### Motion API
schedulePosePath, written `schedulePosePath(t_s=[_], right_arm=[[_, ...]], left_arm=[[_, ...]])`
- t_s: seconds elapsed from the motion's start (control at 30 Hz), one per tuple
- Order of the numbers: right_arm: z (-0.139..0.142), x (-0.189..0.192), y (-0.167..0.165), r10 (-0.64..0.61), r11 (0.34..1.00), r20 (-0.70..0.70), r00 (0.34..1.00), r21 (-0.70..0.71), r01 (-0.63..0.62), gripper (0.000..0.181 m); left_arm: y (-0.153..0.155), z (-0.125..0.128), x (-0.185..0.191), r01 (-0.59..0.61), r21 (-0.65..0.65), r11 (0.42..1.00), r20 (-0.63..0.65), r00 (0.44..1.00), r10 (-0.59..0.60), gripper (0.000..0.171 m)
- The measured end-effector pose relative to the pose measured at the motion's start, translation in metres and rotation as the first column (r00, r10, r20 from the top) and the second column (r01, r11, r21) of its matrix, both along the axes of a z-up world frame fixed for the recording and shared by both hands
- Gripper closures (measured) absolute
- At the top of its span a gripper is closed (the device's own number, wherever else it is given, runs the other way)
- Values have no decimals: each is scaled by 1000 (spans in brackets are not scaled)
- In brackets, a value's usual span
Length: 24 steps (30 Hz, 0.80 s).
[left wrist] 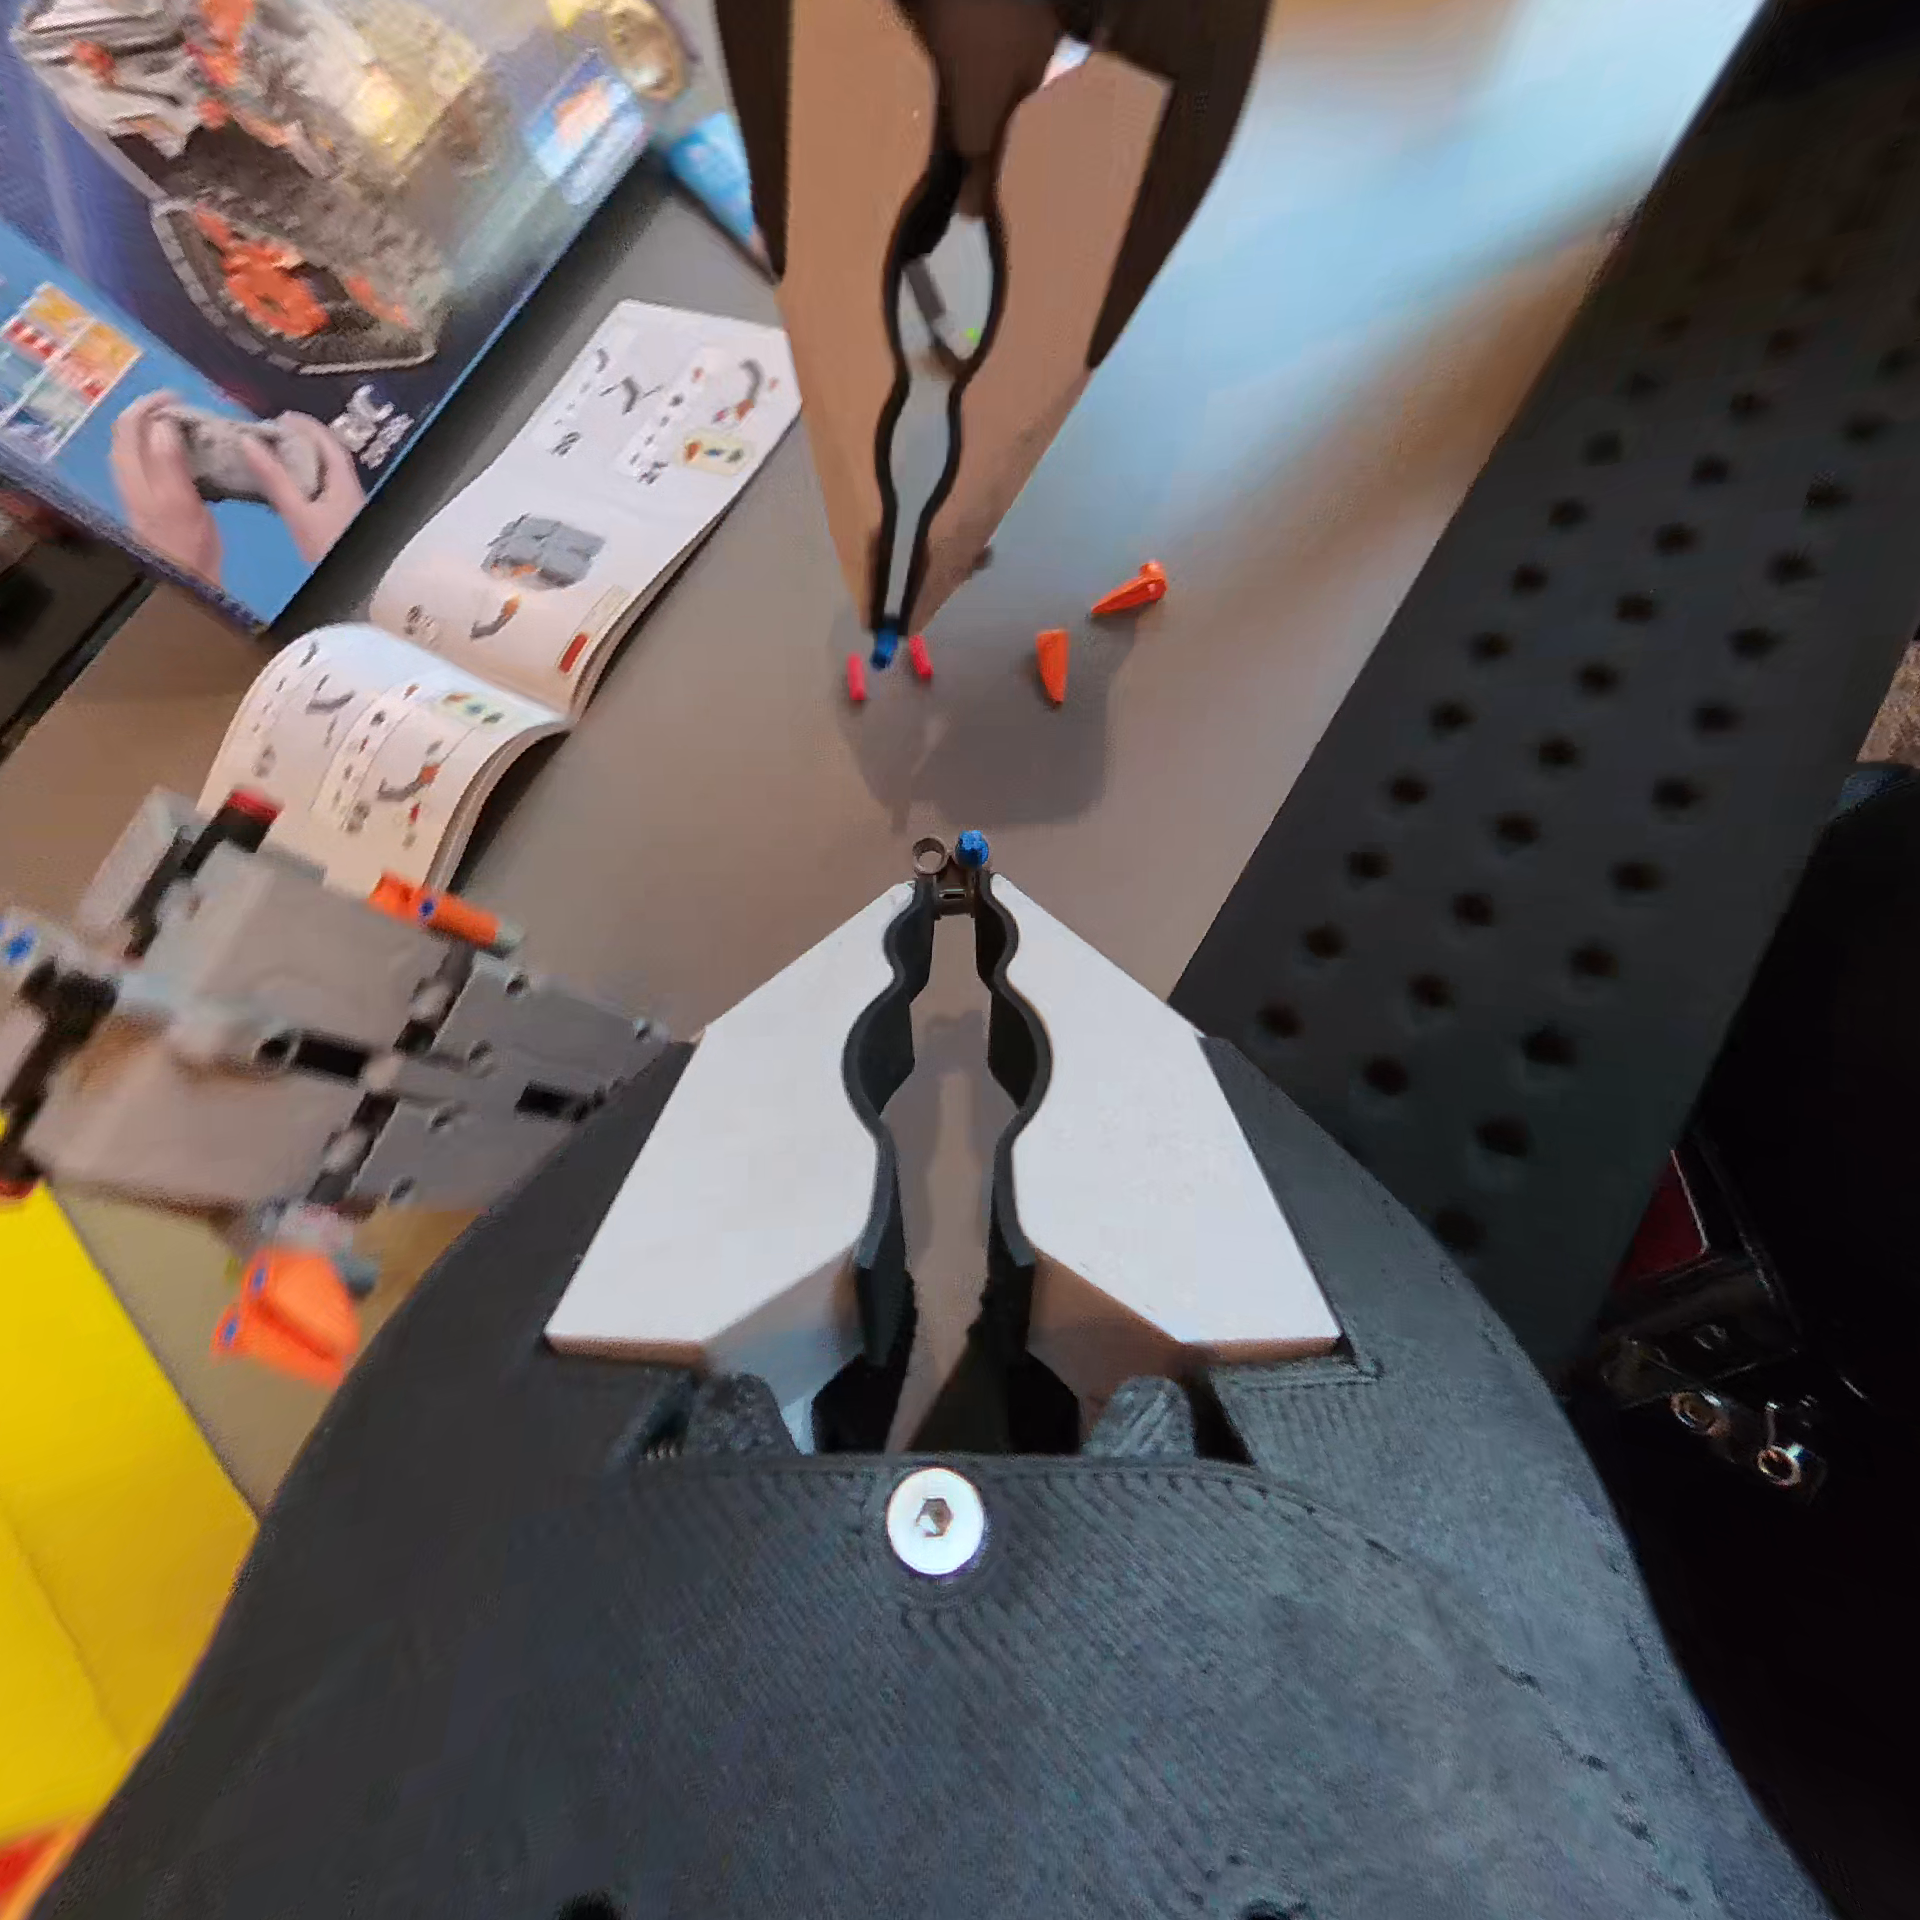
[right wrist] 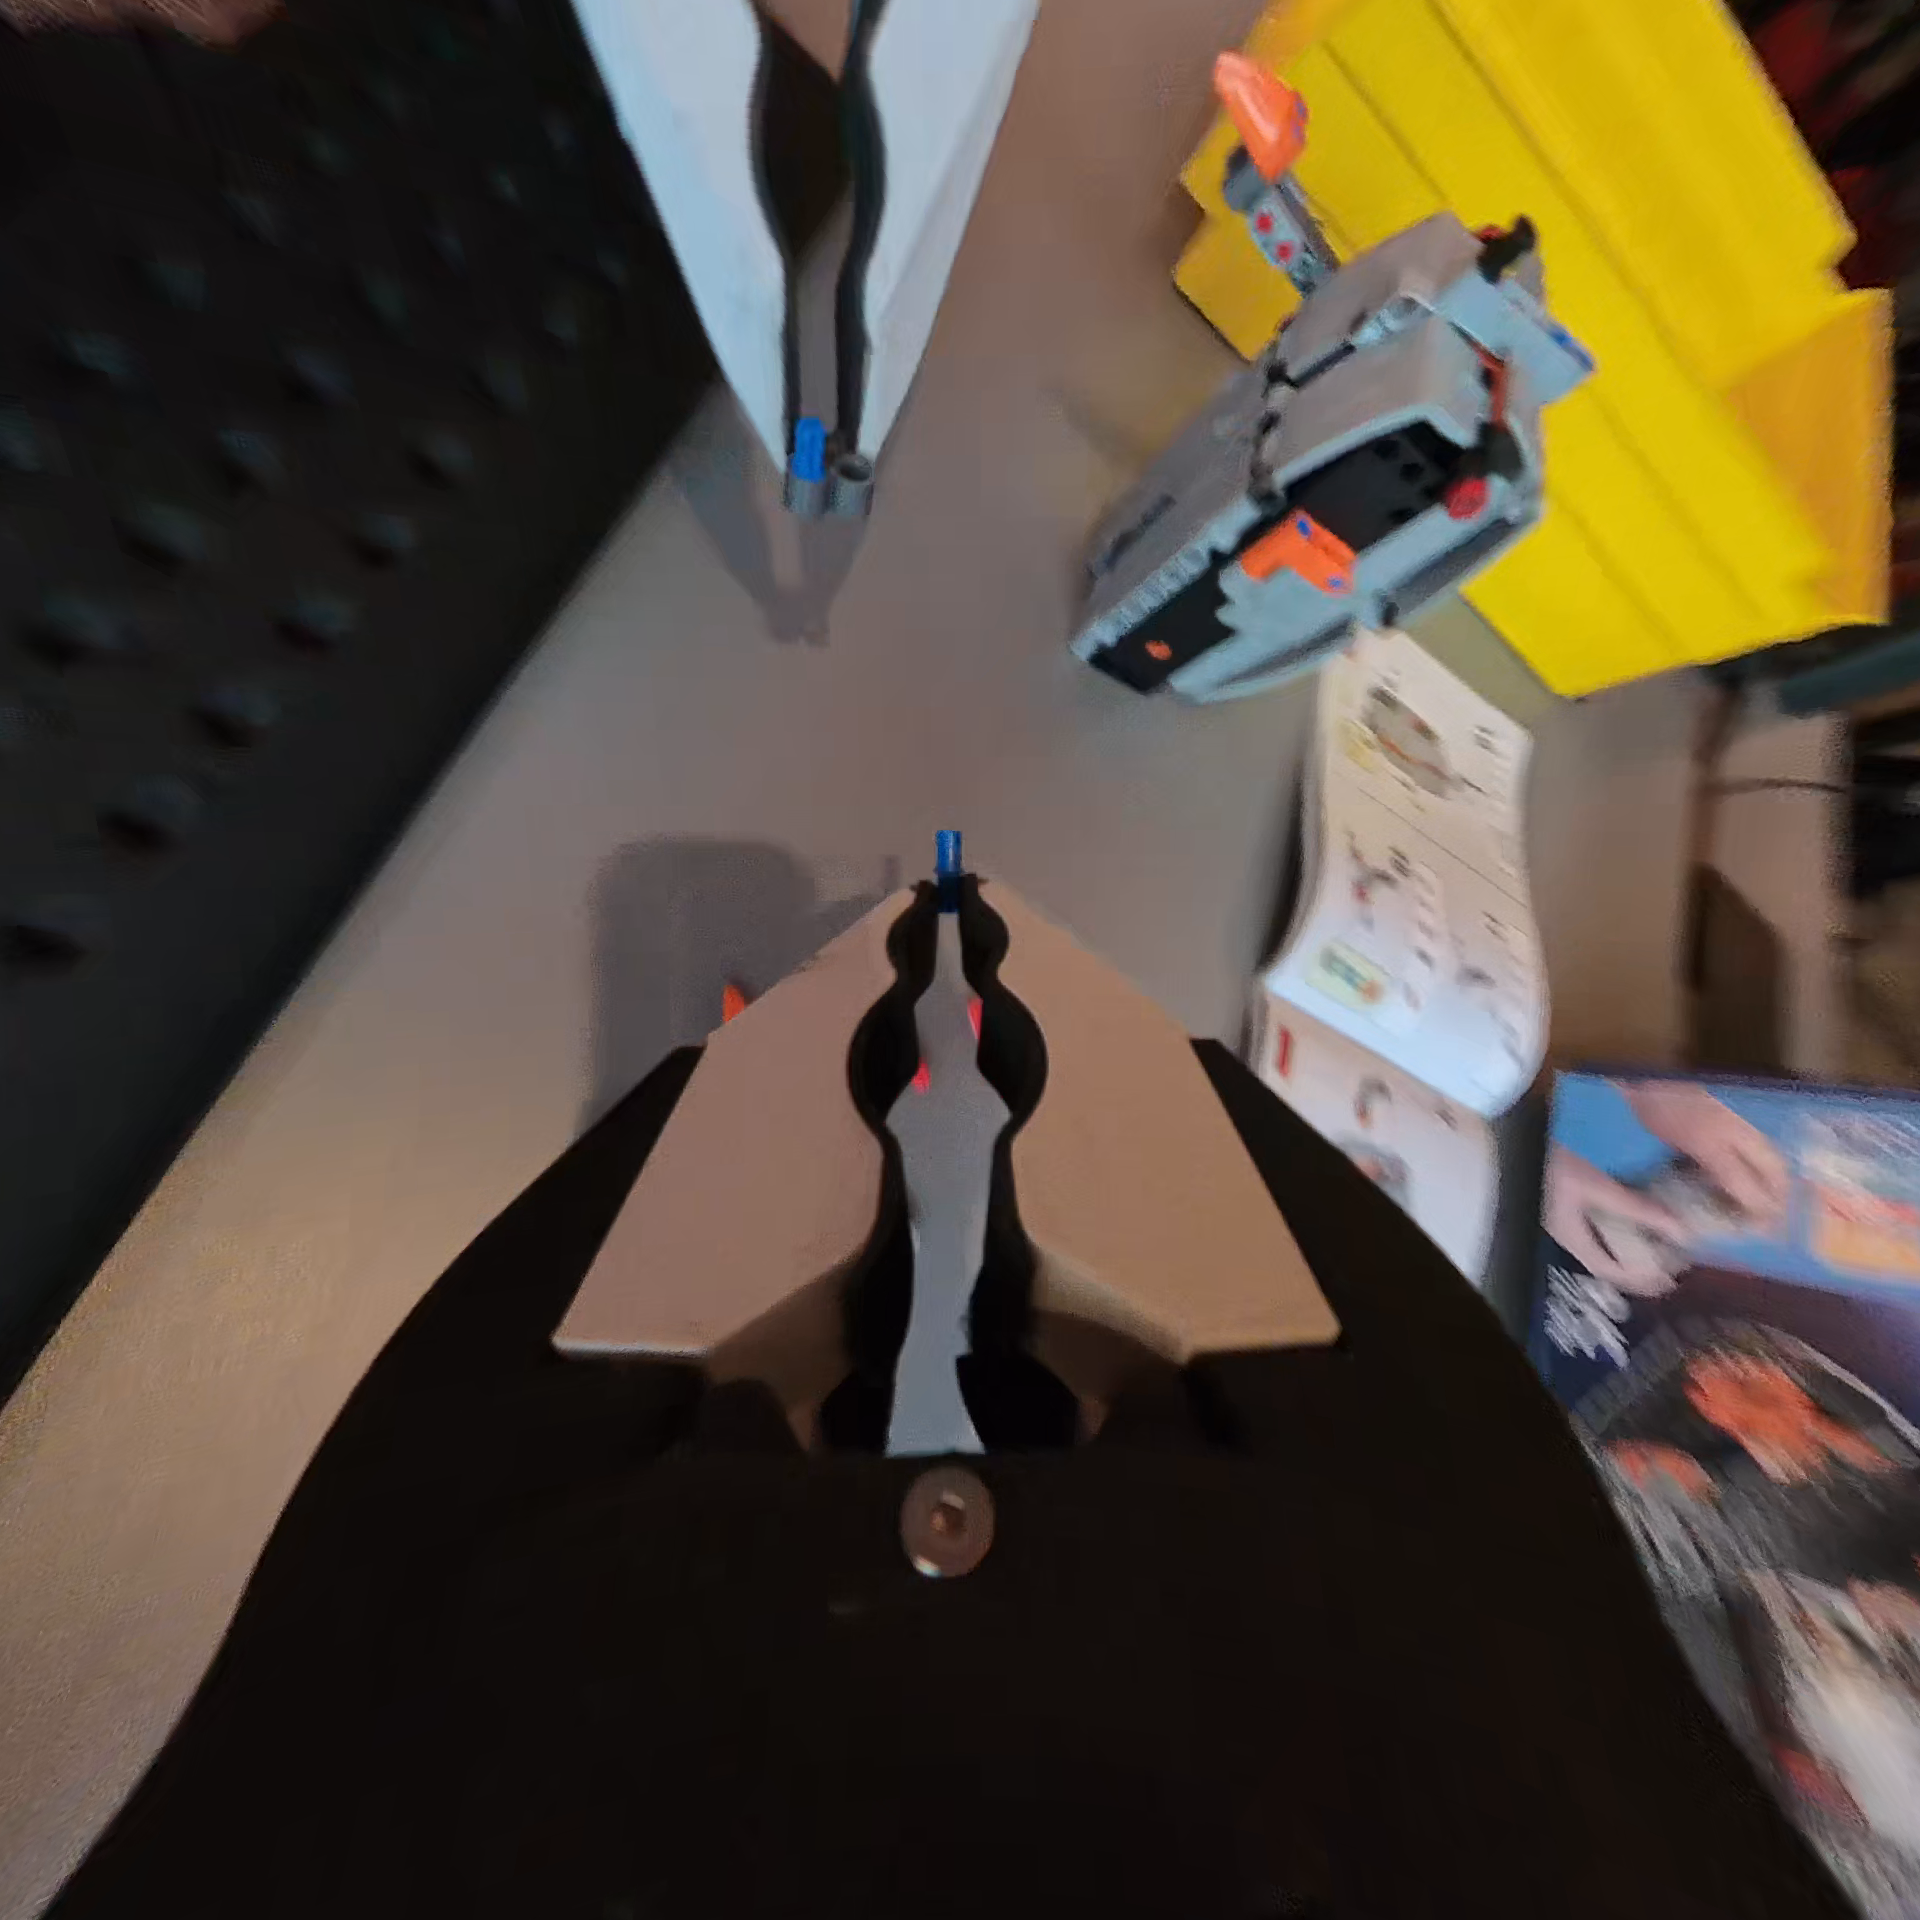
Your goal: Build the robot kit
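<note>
My left gripper (left wrist: pixel 951 883) is shut on a small dark connector piece (left wrist: pixel 948 871) with a blue pin (left wrist: pixel 971 850) set in it, held above the grey table. It also shows in the right wrist view (right wrist: pixel 826 488). My right gripper (right wrist: pixel 948 888) is shut on a blue pin (right wrist: pixel 948 857). In the left wrist view the right gripper (left wrist: pixel 888 634) is low over the table with its blue pin (left wrist: pixel 884 648) between two small red pins (left wrist: pixel 855 677). Two orange wedge pieces (left wrist: pixel 1132 590) lie just right of it.
A grey brick-built model with orange parts (left wrist: pixel 270 1049) (right wrist: pixel 1340 488) sits by a yellow bin (right wrist: pixel 1621 343). An open instruction booklet (left wrist: pixel 499 582) (right wrist: pixel 1403 894) and a printed toy box (left wrist: pixel 260 239) (right wrist: pixel 1745 1299) lie beside it. A black perforated panel (left wrist: pixel 1558 748) borders the table.
</note>
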State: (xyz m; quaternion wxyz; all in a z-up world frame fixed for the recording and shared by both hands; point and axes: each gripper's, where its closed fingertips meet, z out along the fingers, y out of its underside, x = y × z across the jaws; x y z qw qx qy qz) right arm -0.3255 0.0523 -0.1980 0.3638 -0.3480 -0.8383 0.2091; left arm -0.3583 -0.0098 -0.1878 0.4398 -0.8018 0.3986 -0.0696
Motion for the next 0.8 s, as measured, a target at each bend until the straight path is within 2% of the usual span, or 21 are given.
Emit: schedulePosePath(t_s=[0.07, 0.13, 0.2, 0.27, 0.33, 0.4, 0.5, 0.67, 0.8], right_arm=[[2, 26, 2, -64, 992, -54, 996, 108, 69, 178], [3, 46, 1, -130, 983, -90, 987, 120, 141, 178], [-2, 63, -1, -186, 976, -102, 977, 99, 196, 178], [-17, 81, 3, -233, 965, -67, 970, 107, 239, 177], [-36, 101, 11, -280, 952, -2, 960, 128, 278, 177], [-50, 116, 15, -327, 944, 70, 943, 82, 321, 177], [-53, 125, 17, -352, 936, 70, 933, 2, 353, 177], [-42, 121, 21, -382, 918, 23, 924, -103, 382, 177], [-29, 115, 22, -389, 919, -52, 920, -98, 383, 178]], left_arm=[[8, -4, 16, 62, -23, 998, -30, 998, -62, 165], [14, -11, 36, 141, -72, 987, -37, 989, -144, 165], [10, -21, 60, 244, -193, 950, 10, 969, -246, 165], [9, -28, 75, 278, -302, 912, 58, 960, -273, 165], [9, -31, 85, 301, -330, 894, 82, 953, -291, 165], [10, -37, 87, 300, -334, 893, 58, 953, -298, 165], [12, -49, 82, 267, -384, 884, 6, 958, -287, 165], [18, -62, 79, 263, -437, 860, 12, 958, -287, 165], [20, -69, 79, 306, -382, 872, 17, 946, -325, 165]])
